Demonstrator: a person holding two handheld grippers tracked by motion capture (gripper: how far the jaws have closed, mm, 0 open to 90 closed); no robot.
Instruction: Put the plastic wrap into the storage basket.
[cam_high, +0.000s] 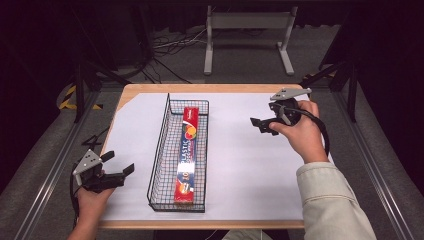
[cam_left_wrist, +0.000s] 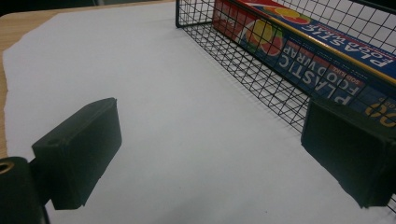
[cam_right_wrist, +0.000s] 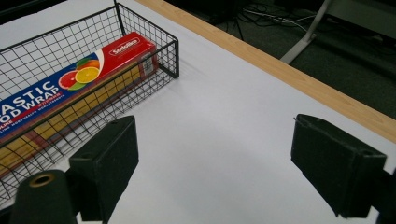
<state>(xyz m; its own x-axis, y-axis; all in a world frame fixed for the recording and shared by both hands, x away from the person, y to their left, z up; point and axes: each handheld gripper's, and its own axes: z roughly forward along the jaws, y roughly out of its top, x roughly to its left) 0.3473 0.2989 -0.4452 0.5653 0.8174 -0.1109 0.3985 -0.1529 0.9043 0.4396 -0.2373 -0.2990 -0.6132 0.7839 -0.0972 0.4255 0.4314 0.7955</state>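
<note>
Wooden table (cam_high: 131, 90), white sheet (cam_high: 250, 165) over it, wire basket (cam_high: 161, 145) on the sheet

The plastic wrap box (cam_left_wrist: 303, 51) is cut off by the top and right edges in the left gripper view, and its lettering is partly screened by the wire basket (cam_left_wrist: 261, 79). In the right gripper view its near end is cut off at the left edge.

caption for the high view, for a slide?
Plastic wrap box in a wire basket mid-table, open left gripper and right gripper flanking it.
</note>
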